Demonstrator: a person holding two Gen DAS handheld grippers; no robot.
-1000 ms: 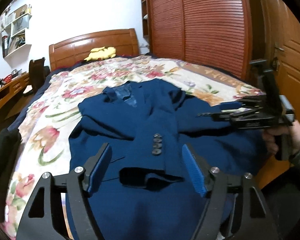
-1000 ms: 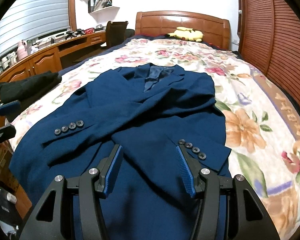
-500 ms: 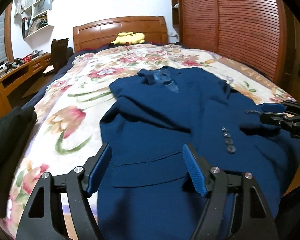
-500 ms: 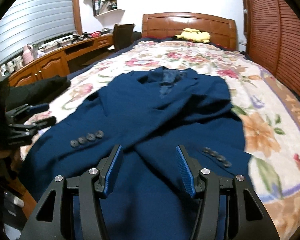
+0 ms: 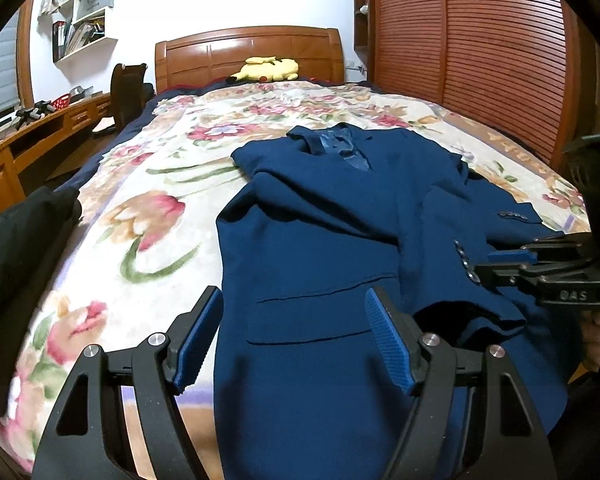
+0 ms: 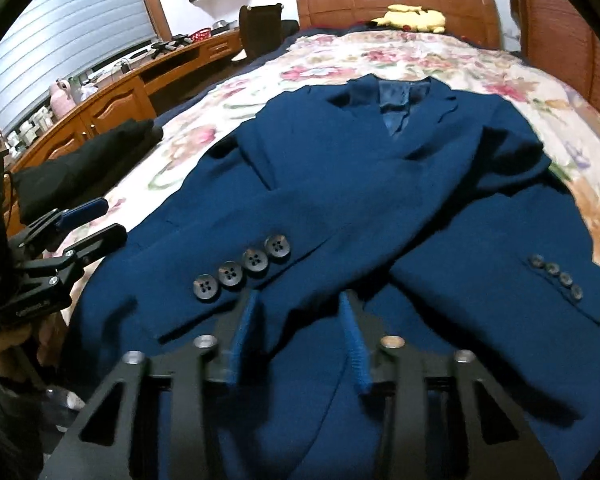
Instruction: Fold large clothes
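Navy blue suit jacket (image 6: 340,184) lies face up on the bed, on a quilted floral bedspread (image 5: 148,208) in cream, pink and green. Cloth is a matte woven wool-type weave; shinier blue lining shows at the collar (image 6: 394,100). Both sleeves are folded across the chest in an X. Each cuff carries four dark round four-hole buttons (image 6: 244,270) in a row; second row (image 6: 556,276) on the other cuff. A welt pocket flap (image 5: 312,320) shows near the hem.

Left tool (image 5: 296,338): black frame, ribbed blue pads, jaws wide apart, hovering over the jacket's left hem edge; nothing gripped.

Right tool (image 6: 298,340): jaws have just been closing, now narrow but pads still apart, over the fabric below the crossed sleeves; blurred, no cloth visibly pinched. White lettering on its body in the left view reads partly "DAS".

Background: wooden headboard (image 5: 248,56), yellow plush toy (image 5: 266,70), slatted wardrobe doors (image 5: 468,40), dark folded garment (image 6: 84,164) at bed edge.
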